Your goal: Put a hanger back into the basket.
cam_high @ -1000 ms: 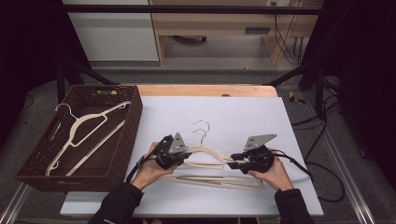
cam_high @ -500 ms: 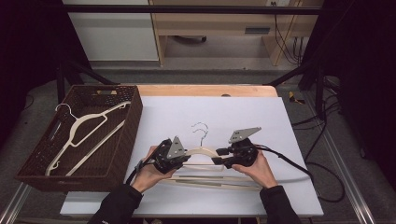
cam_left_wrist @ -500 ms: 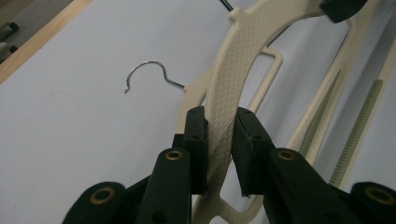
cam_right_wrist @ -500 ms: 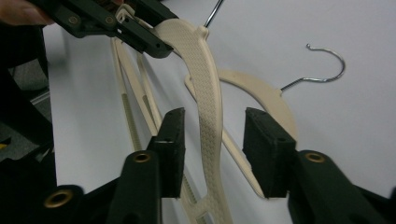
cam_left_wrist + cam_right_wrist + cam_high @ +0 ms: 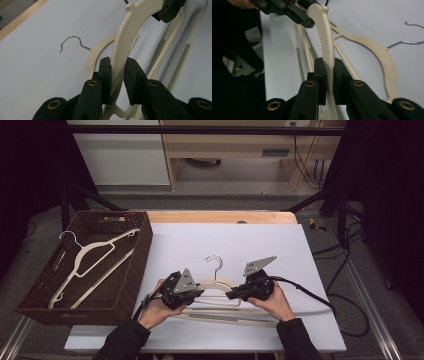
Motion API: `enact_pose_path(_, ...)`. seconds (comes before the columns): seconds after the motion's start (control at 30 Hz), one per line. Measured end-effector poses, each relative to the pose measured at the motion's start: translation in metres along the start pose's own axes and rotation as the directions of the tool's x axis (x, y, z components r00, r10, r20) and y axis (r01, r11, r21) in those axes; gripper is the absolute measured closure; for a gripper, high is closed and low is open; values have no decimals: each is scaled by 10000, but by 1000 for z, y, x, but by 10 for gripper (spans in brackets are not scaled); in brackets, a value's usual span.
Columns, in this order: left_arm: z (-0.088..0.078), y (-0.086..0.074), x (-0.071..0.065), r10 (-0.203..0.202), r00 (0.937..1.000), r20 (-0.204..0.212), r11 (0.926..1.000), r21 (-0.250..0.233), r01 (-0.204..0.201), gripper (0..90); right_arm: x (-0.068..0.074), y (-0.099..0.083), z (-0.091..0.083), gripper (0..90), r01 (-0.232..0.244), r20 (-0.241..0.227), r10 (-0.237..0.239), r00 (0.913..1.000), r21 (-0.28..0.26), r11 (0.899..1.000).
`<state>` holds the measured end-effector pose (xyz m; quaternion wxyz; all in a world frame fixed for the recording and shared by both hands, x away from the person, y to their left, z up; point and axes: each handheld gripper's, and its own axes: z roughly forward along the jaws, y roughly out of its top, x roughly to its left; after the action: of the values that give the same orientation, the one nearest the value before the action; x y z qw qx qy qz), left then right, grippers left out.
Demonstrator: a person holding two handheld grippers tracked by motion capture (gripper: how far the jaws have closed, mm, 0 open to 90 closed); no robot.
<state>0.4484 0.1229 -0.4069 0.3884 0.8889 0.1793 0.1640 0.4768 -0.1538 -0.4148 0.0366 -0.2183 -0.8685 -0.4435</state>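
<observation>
Right gripper (image 5: 329, 82) jaws clamped on textured cream hanger (image 5: 324, 35), second hanger (image 5: 384, 60) flat beneath, left gripper (image 5: 304, 21) beyond

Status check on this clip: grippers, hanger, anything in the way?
Left gripper shut on the top hanger; right gripper just closed on its other arm. Second hanger lies beneath on the table. Basket at left, nothing blocking.

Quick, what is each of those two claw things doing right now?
Left gripper: closed on the cream hanger.
Right gripper: jaws just closed, now clamped on the same hanger.
</observation>
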Motion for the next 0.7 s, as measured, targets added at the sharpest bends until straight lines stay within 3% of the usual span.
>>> enact_pose_path(0.17, -12, 1, 1, -143, 9986, 517, 9996, -244, 156, 636, 12, 2, -9, 863, 266, -786, -281, 9965, -199, 9994)
enact_pose_path(0.23, -18, 3, 2, -211, 9971, 733, 9989, -398, 241, 618, 16, 4, -13, 870, 458, -898, -487, 9948, -345, 9984)
enact_pose_path(0.33, -22, 6, 3, -186, 9953, 952, 9989, -409, 226, 621, 21, 7, -18, 872, 802, -530, -821, 9952, -366, 9961)
enact_pose_path(0.47, -20, 9, 6, -135, 9939, 1098, 9991, -373, 177, 651, 24, 9, -18, 871, 991, -765, -1023, 9918, -454, 9940)
enact_pose_path(0.6, -16, 11, 8, -243, 9881, 1516, 9992, -274, 288, 702, 26, 10, -17, 870, 1142, -698, -1175, 9906, -488, 9923)
enact_pose_path(0.7, -14, 13, 8, -196, 9877, 1549, 9997, -143, 221, 735, 26, 10, -17, 866, 1226, -558, -1254, 9905, -512, 9911)
